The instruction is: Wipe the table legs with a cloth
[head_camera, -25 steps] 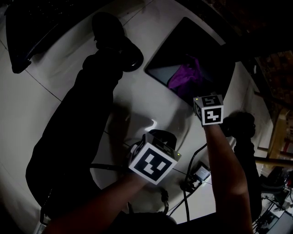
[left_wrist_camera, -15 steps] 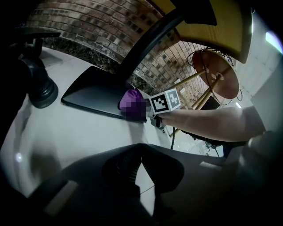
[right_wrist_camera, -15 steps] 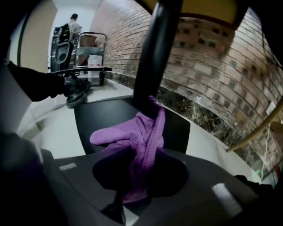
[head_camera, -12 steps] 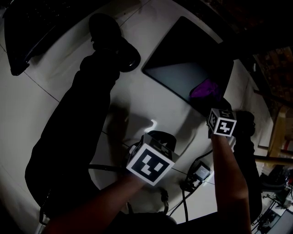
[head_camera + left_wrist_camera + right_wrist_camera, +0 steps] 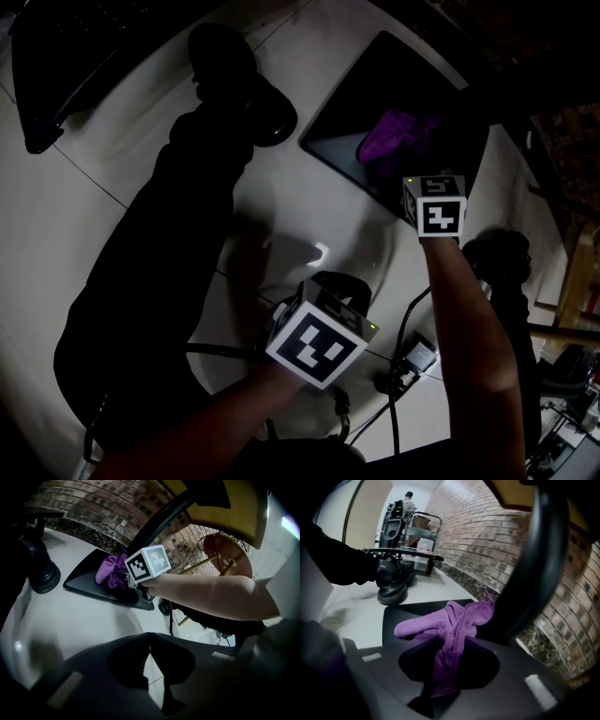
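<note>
Pale floor (image 5: 42, 234), brick wall (image 5: 478, 541) upper right | right gripper (image 5: 449, 649) clamped on cloth (image 5: 457, 616) by leg (image 5: 543, 564) | left gripper (image 5: 149, 637) jaws together, empty | risk: thin pinch, rubbing may tug cloth free

A brick wall (image 5: 473, 536) with a dark stone skirting (image 5: 91, 532) meets a pale tiled floor (image 5: 66, 216); the light is dim.

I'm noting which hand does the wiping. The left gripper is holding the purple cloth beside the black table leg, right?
No, the right gripper holds the purple cloth beside the black table leg; the right gripper view shows it pinched between the jaws. The left gripper is shut on nothing.
</note>
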Motion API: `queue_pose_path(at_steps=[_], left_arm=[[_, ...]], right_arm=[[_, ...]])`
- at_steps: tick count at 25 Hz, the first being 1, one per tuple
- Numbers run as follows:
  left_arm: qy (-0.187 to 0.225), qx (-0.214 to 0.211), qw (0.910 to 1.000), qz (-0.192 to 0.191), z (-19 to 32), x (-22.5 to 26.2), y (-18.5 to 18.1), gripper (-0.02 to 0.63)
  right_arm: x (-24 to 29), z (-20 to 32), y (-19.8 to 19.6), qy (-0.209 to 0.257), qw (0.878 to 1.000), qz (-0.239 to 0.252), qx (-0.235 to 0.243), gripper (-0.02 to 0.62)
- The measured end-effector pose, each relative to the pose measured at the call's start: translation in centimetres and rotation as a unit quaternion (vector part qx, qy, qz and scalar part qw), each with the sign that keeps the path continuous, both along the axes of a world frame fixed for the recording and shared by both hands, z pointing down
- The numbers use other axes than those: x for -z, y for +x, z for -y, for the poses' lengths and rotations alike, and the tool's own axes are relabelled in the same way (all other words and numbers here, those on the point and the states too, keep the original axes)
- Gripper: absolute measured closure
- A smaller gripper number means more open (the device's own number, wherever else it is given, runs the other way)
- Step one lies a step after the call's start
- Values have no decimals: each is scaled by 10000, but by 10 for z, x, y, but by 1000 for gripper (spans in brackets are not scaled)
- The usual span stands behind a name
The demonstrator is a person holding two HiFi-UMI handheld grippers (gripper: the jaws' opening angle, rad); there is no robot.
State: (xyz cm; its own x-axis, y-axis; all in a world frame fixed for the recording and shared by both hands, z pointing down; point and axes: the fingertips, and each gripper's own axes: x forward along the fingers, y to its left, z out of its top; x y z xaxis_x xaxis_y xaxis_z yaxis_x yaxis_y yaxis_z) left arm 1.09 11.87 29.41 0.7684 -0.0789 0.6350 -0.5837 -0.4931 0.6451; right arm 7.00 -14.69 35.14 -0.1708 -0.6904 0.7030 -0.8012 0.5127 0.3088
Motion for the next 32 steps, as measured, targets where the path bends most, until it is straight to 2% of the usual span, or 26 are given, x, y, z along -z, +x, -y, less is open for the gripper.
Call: queue_pose_path(at_steps=[3,8,16,20,25,28,32], left_arm=[[-7,5,10000,-3,0,0,-1,589],[0,-16,10000,-31,-1,1,-1,589],[15,-89,10000,-9,-2,2,3,589],[-8,-125,9999,22,-4,0,2,589],[-18,-181,9998,84,-7,-1,2,589],[-18,-267,9995,166,-6,0,-4,589],[-10,-219,9996,180,0,-1,0,589]], right_arm=[[5,10,-21,8,9998,76,209,489],[1,9,-15,-151,9997,120,172,488],[4,-4,46,-45,9960,529,-718,488],[3,-10,55,-120,9947,826,-604,488],[3,-9,53,-283,9963,526,-622,488],[6,-9,52,-233,9956,609,-671,488],[4,-3,50,-204,9957,788,-449,488]])
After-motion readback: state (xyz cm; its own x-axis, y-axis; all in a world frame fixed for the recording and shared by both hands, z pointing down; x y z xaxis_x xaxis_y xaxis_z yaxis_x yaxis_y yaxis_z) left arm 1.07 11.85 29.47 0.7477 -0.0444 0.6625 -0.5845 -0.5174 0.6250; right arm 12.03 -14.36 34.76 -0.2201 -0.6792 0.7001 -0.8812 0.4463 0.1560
